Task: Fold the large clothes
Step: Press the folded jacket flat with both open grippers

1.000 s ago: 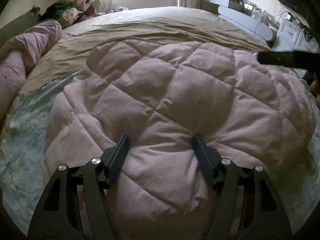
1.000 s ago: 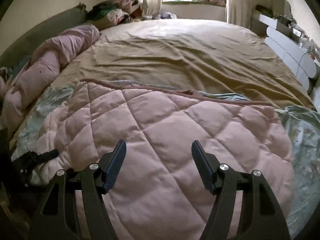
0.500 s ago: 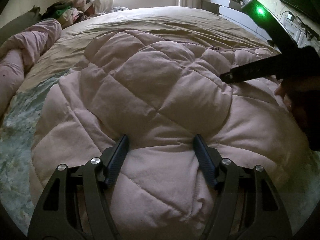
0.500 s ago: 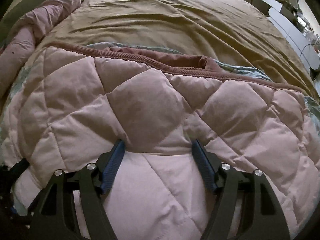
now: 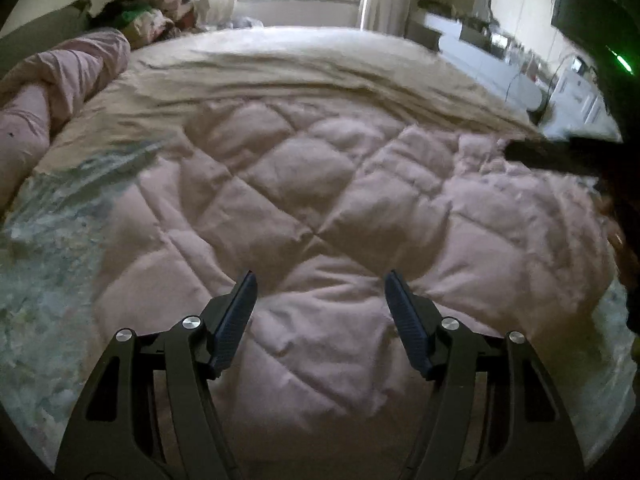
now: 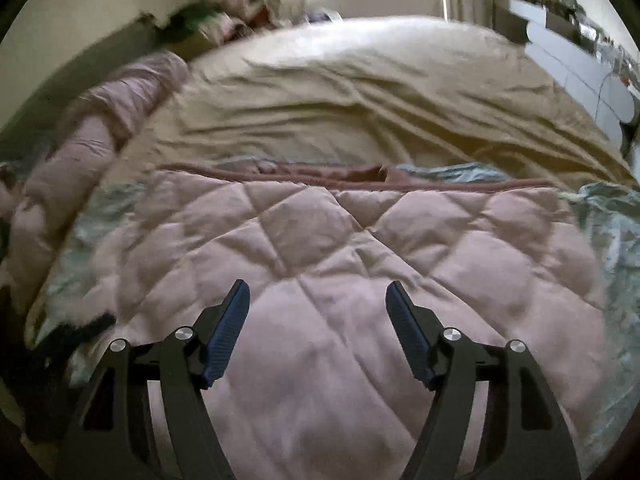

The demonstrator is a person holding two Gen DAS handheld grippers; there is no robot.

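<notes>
A pink quilted padded garment (image 5: 320,208) lies spread flat on the bed, with a darker ribbed hem along its far edge (image 6: 360,182). My left gripper (image 5: 319,280) is open and empty, just above the garment's near part. My right gripper (image 6: 318,286) is open and empty above the garment (image 6: 340,264). Part of the right gripper shows as a dark bar at the right edge of the left wrist view (image 5: 560,156). The left gripper's tip shows dimly at the lower left of the right wrist view (image 6: 92,326).
The bed has a tan cover (image 5: 300,68) beyond the garment and a pale blue-green patterned sheet (image 5: 52,240) under it. A rolled pink duvet (image 5: 52,92) lies along the left side. Piled clothes (image 5: 160,12) sit near the window. White furniture (image 5: 500,64) stands to the right.
Both grippers have lifted and pulled back from pressing into the garment. The views now show more of the bed. Both stay open.
</notes>
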